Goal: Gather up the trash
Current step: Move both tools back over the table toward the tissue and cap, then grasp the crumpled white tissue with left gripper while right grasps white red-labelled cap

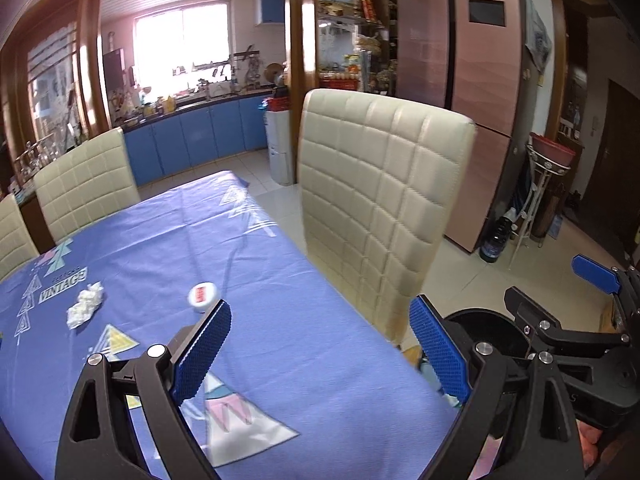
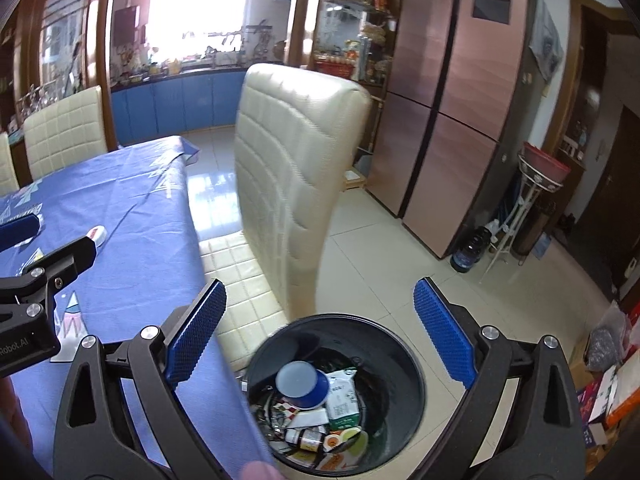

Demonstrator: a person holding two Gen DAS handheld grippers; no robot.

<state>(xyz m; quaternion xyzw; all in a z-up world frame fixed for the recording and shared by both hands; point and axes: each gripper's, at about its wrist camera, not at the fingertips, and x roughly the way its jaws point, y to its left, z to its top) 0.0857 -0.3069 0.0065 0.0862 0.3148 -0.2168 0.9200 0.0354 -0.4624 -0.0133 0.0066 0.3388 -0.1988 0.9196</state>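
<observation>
Both handheld tools share one build: the left gripper (image 1: 320, 354) and right gripper (image 2: 320, 330) have matte black plastic frames with triangular cut-outs, silver round screw heads, and blue ribbed rubber finger pads (image 2: 196, 334).

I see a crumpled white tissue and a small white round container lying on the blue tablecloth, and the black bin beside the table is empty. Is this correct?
Not quite. The black bin is not empty: the right wrist view shows a blue cup, packaging and small bottles inside it. The crumpled white tissue and the small white round container do lie on the blue tablecloth.
</observation>
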